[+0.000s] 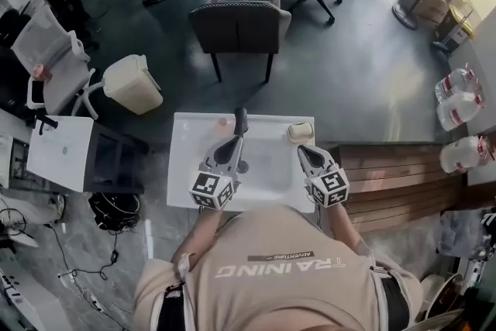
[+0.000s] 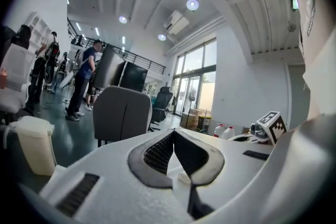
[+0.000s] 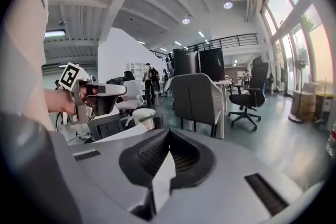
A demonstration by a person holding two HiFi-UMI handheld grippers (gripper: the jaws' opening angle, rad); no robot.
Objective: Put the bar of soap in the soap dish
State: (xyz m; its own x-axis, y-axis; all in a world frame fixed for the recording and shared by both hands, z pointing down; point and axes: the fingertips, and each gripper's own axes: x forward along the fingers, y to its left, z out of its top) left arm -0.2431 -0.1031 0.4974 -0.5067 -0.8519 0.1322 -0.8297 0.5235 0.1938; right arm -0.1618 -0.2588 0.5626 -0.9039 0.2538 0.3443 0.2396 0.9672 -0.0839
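In the head view a cream bar of soap (image 1: 300,132) lies in a pale dish at the back right corner of the white basin (image 1: 186,167). A black tap (image 1: 241,122) rises at the basin's back middle. My left gripper (image 1: 230,150) hovers over the basin just in front of the tap, shut and empty; its tips (image 2: 173,132) meet with nothing between them. My right gripper (image 1: 305,152) hangs a little in front of the soap, apart from it, also shut and empty, its tips (image 3: 168,131) touching. Both grippers point out level across the room.
A grey chair (image 1: 240,25) stands behind the basin, with a beige bin (image 1: 132,83) to its left. A wooden counter (image 1: 395,176) adjoins the basin's right side, with water bottles (image 1: 457,97) beyond. A small pink item (image 1: 222,122) lies left of the tap. People stand far off.
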